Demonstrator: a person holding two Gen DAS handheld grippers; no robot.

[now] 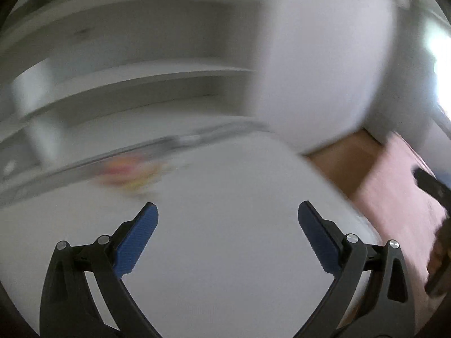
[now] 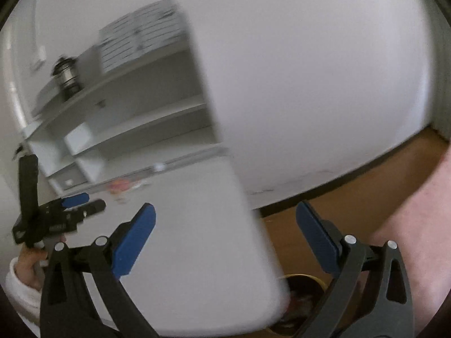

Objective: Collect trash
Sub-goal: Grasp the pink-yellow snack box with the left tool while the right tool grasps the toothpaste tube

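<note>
We find both tools idle above a white table (image 1: 225,197); the left gripper (image 1: 227,211) has its blue pads spread wide with only bare tabletop between them, and the right gripper (image 2: 225,211) stands equally wide with nothing clamped. In our judgement the jaws are spread to take the next piece.

The trash (image 1: 126,173) shows as a blurred red and yellow patch, perhaps wrappers, lying on the far part of the table near its back edge; it is well apart from both sets of fingers and untouched; blur forbids a firmer identification.

In the right wrist view a round bin (image 2: 303,295) sits on the brown floor just past the table's near corner; we take it for the receptacle, placed close so that a carry is short; it seems to hold some rubbish already, though it is partly hidden.

White shelves (image 2: 135,107) behind the table carry stacked boxes (image 2: 141,33) and a metal object; neither concerns the task.
</note>
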